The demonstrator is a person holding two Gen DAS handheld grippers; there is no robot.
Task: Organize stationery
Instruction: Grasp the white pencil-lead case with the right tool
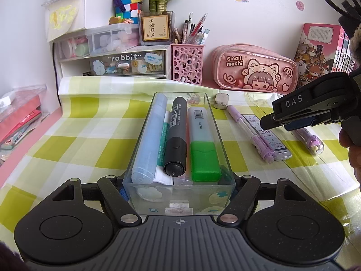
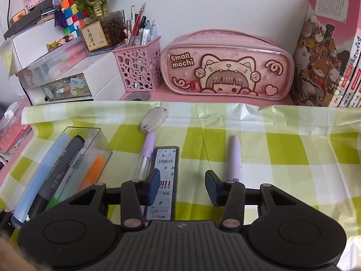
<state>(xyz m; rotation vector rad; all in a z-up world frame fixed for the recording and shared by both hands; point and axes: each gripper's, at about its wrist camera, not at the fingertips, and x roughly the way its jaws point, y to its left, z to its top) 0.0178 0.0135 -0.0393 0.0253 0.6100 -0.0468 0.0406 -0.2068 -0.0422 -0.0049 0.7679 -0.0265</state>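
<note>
Your left tool (image 1: 179,181) has the clear tray (image 1: 144,135) between its fingers at the near end; the pads are mostly hidden behind the tray walls, so it looks clamped on the tray, though you can't be fully sure from this view. Inside the tray the markers lie lengthwise, pointing away from you: a pale blue one, a black one (image 1: 176,135) and a green-capped highlighter (image 1: 204,144). Your right tool (image 2: 182,186) hangs with its fingers apart and nothing between them, low over the checked cloth (image 2: 293,149) on the worktop. What matters for the next pick is this: the lead case (image 2: 163,180) lies just under the right tool's left finger, its long axis running straight away from you, parallel to the fingers rather than across them. A clear-barrelled purple pen (image 2: 146,155) lies touching or just left of the case, and a lilac pen (image 2: 234,158) lies just outside the right finger, also pointing away. An eraser (image 2: 153,117) sits beyond the pens. Your right tool is the nearer one to all of these; shift it slightly left to straddle the case, and the tray sits just to its left for the drop.
</note>
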